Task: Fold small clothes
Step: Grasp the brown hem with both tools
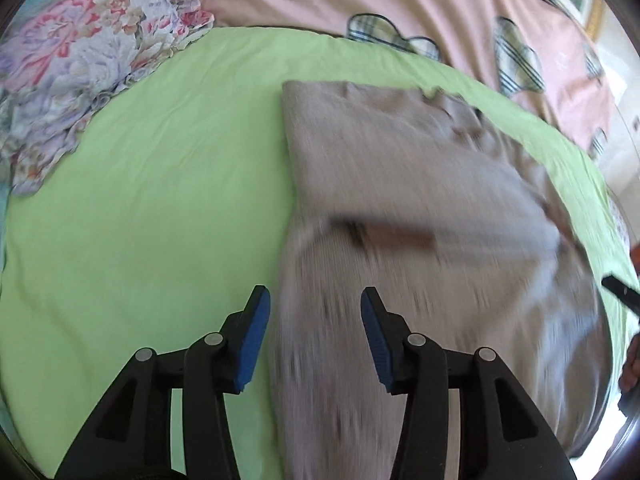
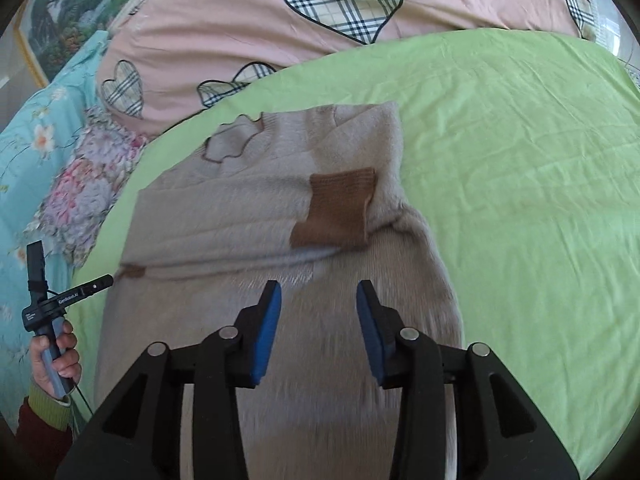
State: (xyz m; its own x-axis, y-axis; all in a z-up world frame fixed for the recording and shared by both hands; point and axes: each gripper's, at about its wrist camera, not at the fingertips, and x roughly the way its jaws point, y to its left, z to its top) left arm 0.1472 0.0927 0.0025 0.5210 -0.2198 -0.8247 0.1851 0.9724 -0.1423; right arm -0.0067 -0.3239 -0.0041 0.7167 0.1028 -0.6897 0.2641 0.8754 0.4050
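Observation:
A small beige knit sweater [image 2: 248,220] lies on the green sheet [image 2: 520,160], its sleeves folded across the body; a brown cuff [image 2: 340,206] rests on top. It also shows, blurred, in the left wrist view [image 1: 400,184]. My right gripper [image 2: 319,320] is open and empty, hovering over the sweater's lower part. My left gripper [image 1: 315,328] is open and empty above the sweater's left edge. The left gripper also shows at the left of the right wrist view [image 2: 72,292], held in a hand by the sweater's left side.
A pink duvet with plaid hearts [image 2: 320,8] lies beyond the sweater. A floral pillow [image 1: 80,64] and floral fabric [image 2: 88,192] sit to the left. A turquoise flowered sheet [image 2: 36,140] lies at the far left. Green sheet stretches to the right of the sweater.

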